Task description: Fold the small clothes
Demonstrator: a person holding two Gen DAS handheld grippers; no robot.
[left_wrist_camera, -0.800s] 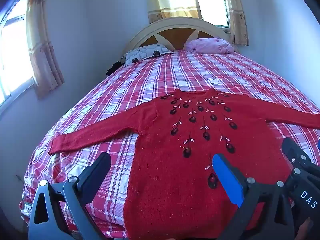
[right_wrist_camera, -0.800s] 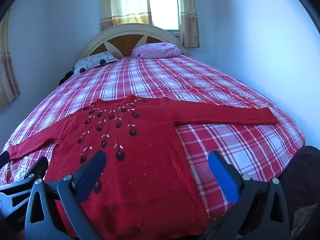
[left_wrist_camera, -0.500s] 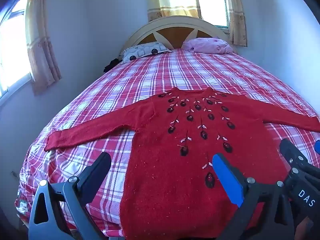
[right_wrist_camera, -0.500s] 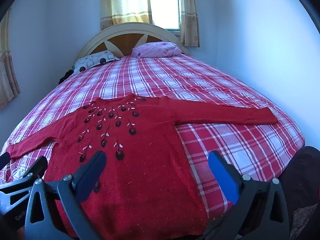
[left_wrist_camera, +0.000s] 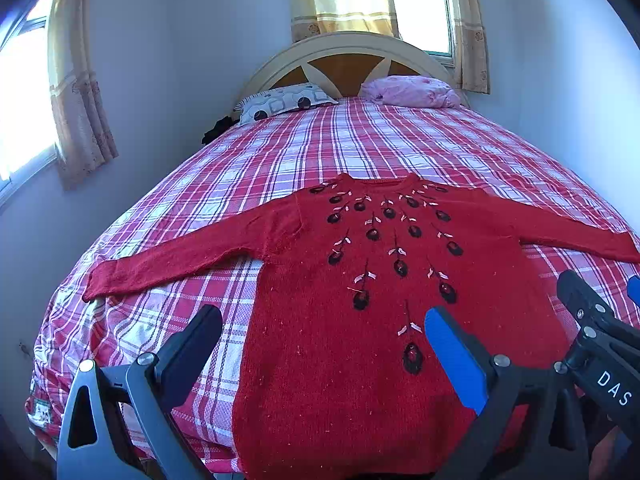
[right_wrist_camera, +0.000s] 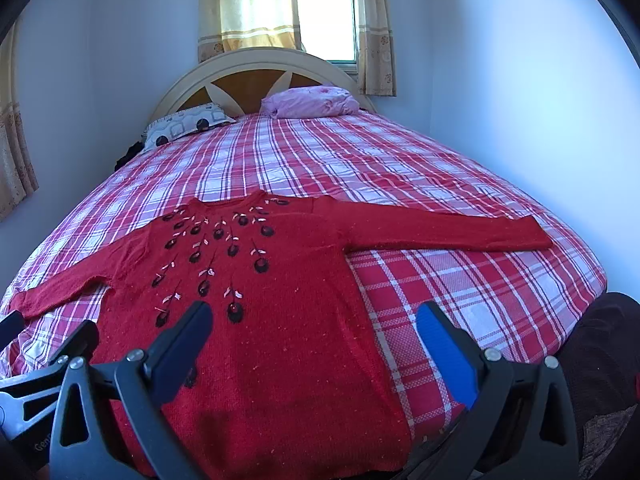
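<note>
A red knitted sweater (left_wrist_camera: 352, 320) with dark bead decoration lies flat, front up, on the plaid bed, both sleeves spread out to the sides; it also shows in the right wrist view (right_wrist_camera: 280, 320). Its hem hangs at the bed's near edge. My left gripper (left_wrist_camera: 322, 340) is open and empty, held above the sweater's lower left part. My right gripper (right_wrist_camera: 314, 332) is open and empty, above the sweater's lower right part. The right gripper shows at the right edge of the left wrist view (left_wrist_camera: 596, 320).
The bed (left_wrist_camera: 360, 140) has a red and white plaid cover. A patterned pillow (left_wrist_camera: 284, 104) and a pink bundle (left_wrist_camera: 412, 92) lie by the headboard (left_wrist_camera: 344, 64). Walls stand close on both sides. A dark cloth (right_wrist_camera: 600, 360) lies at the near right.
Both grippers have drawn back and risen slightly, so more of the sweater and its left sleeve shows. The jaws stay open. The sweater has not moved.
</note>
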